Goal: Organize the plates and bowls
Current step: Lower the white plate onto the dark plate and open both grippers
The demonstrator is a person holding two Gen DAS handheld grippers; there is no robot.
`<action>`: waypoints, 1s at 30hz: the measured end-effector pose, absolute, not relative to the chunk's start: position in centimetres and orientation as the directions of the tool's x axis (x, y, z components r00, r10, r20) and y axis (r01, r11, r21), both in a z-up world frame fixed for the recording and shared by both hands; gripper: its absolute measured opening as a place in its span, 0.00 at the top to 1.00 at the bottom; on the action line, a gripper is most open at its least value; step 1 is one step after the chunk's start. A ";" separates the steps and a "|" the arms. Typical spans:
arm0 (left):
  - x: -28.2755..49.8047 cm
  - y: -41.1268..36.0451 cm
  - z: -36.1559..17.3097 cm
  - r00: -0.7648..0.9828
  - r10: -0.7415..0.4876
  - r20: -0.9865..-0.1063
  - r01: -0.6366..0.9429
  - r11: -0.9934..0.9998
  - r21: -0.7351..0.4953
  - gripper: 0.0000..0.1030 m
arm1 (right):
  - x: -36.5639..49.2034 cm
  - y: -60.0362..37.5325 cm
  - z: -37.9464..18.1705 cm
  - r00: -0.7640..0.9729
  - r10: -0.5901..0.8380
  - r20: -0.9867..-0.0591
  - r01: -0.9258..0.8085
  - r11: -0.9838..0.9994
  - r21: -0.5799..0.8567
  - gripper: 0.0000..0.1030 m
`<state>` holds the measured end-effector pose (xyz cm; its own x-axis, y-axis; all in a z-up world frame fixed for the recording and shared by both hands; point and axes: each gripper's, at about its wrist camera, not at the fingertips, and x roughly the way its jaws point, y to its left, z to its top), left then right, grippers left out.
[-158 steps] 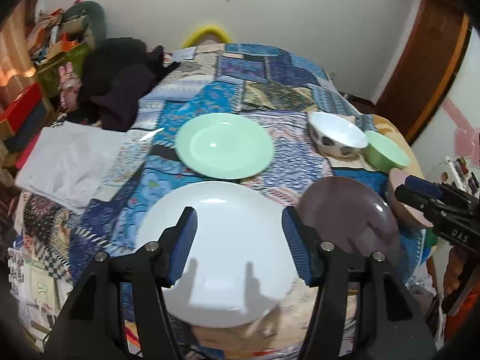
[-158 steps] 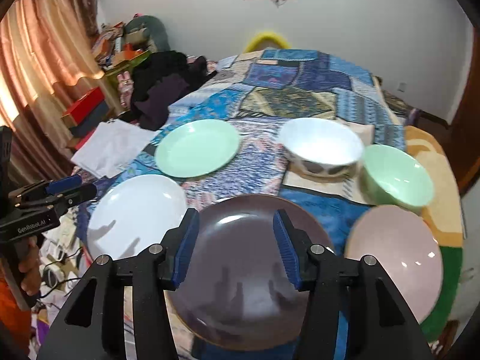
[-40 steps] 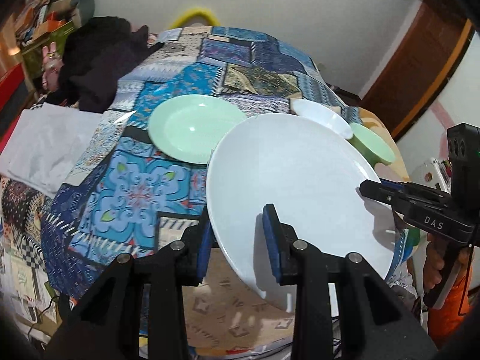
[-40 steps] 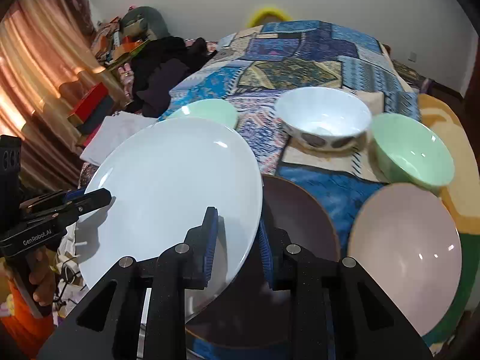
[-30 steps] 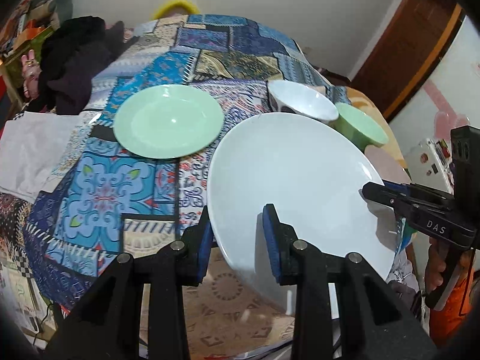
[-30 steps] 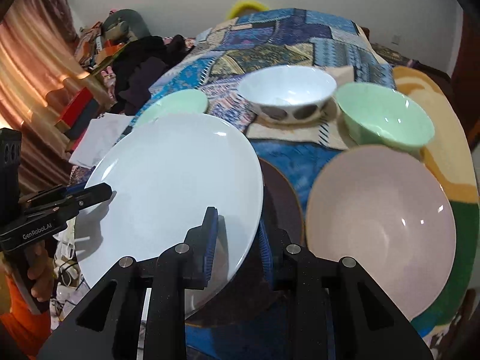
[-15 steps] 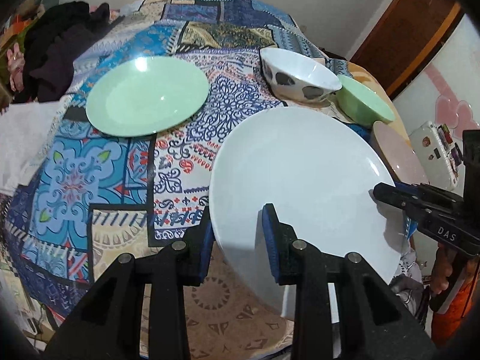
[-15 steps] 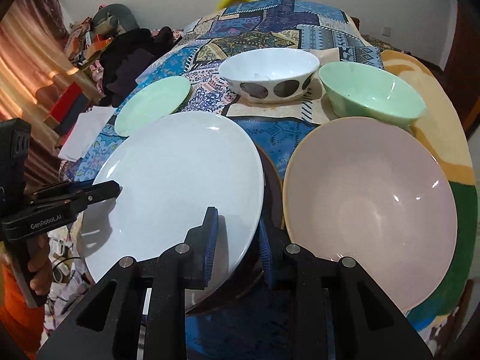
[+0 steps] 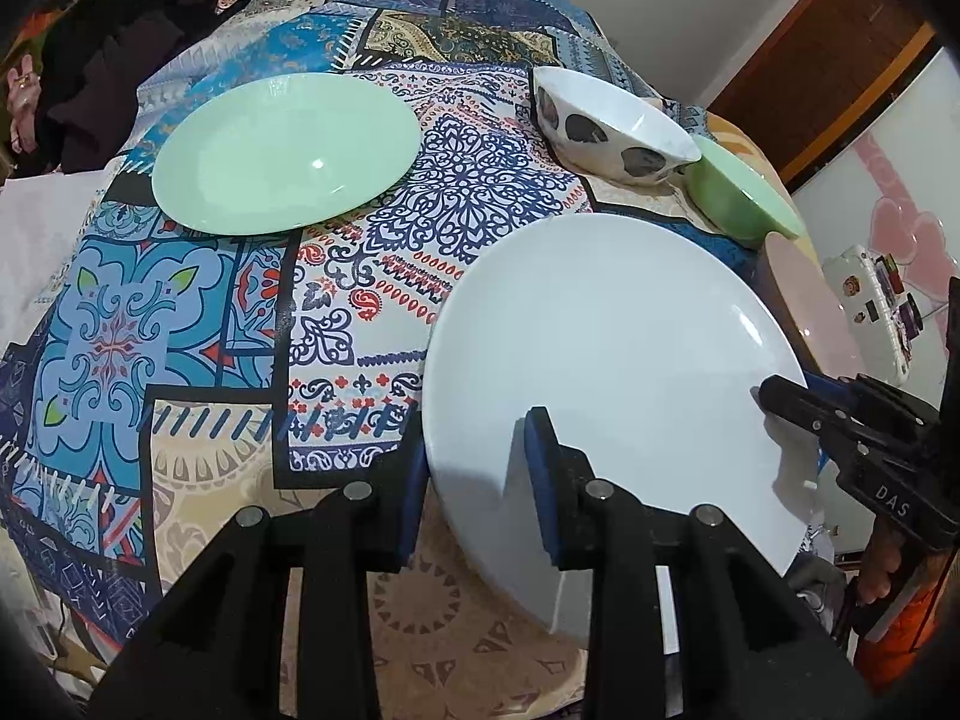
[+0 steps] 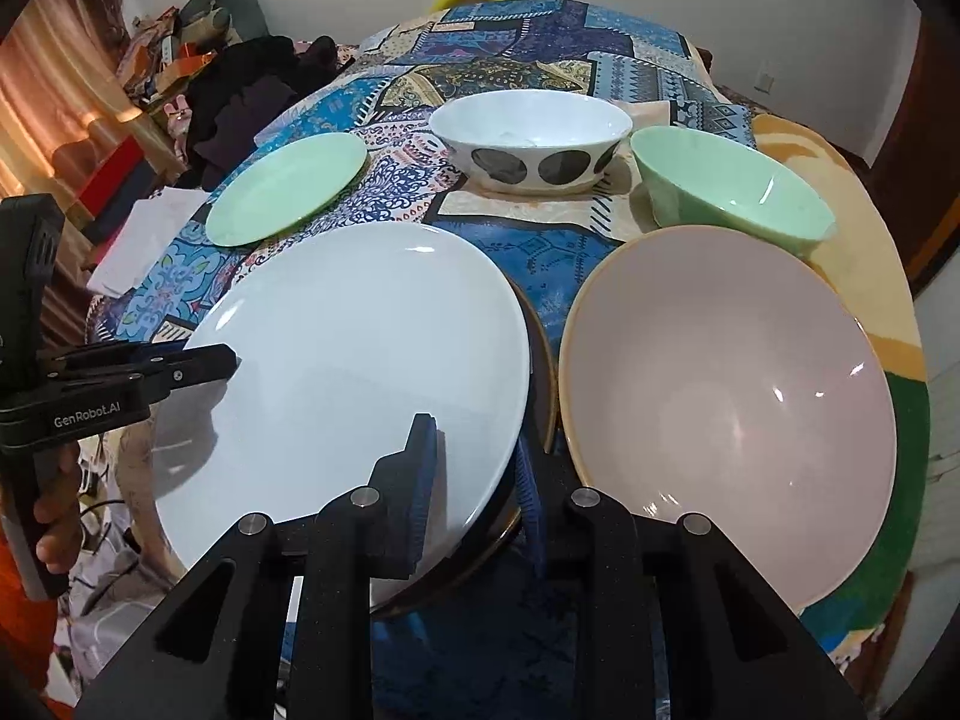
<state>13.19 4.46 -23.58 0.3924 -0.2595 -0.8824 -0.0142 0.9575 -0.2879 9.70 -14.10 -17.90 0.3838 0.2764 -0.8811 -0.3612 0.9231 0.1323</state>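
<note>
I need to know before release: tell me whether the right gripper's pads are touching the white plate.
Touching. The right wrist view shows the right gripper with one pad on top of the white plate and the other under its rim, clamped.

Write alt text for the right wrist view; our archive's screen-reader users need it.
Both grippers, right gripper and left gripper, clamp a white plate by opposite rims over a dark plate on a patchwork cloth. Beside it sits a pink bowl; behind, a green plate, spotted white bowl, green bowl.
</note>
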 end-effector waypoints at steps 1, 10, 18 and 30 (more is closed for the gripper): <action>13.2 4.4 -23.6 0.394 -0.257 -0.883 -0.013 0.959 -0.285 0.70 | 9.7 -14.1 -17.9 0.383 0.277 -0.881 -0.359 0.924 0.134 0.77; 13.1 4.1 -23.4 0.406 -0.231 -0.884 -0.001 0.968 -0.253 0.70 | 9.6 -14.3 -17.7 0.376 0.279 -0.884 -0.339 0.929 0.150 0.77; 12.4 4.6 -21.8 0.446 -0.244 -0.861 0.009 0.963 -0.268 0.70 | 9.2 -14.4 -15.9 0.438 0.270 -0.857 -0.350 0.930 0.114 0.76; 11.9 4.9 -19.0 0.516 -0.210 -0.830 0.014 0.971 -0.237 0.70 | 10.6 -14.0 -14.5 0.446 0.305 -0.841 -0.357 0.923 0.145 0.71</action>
<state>11.93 4.88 -19.01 0.5161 -0.2101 -0.8304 0.0142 0.9714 -0.2370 10.64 -14.00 -14.50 0.4461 0.3050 -0.8414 -0.3568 0.9228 0.1454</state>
